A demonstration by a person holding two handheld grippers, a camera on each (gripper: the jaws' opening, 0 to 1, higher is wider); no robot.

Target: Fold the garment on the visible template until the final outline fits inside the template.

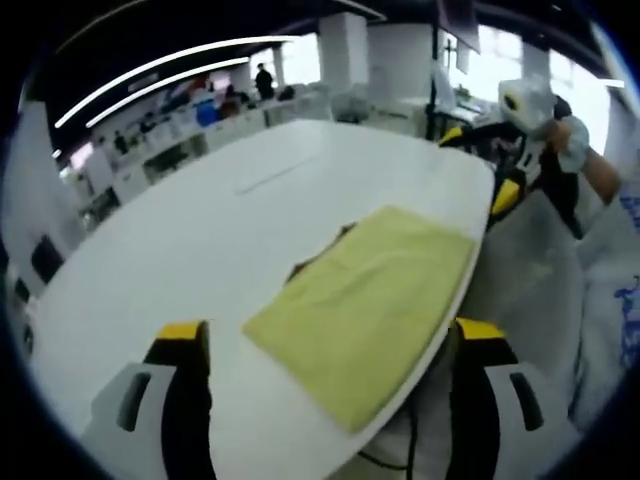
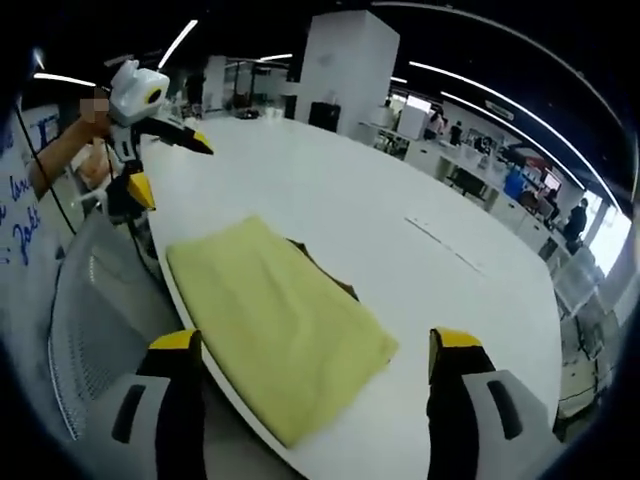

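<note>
Left gripper (image 1: 325,345) and right gripper (image 2: 312,355), both with jaws spread and empty, hover apart above the folded yellow cloth garment (image 1: 365,300), which lies flat at the white table's (image 1: 200,230) near edge, apparently released for checking its outline.

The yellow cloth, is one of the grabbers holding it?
No. The yellow cloth lies folded on the white table. The left gripper and the right gripper are both open, holding nothing.
</note>
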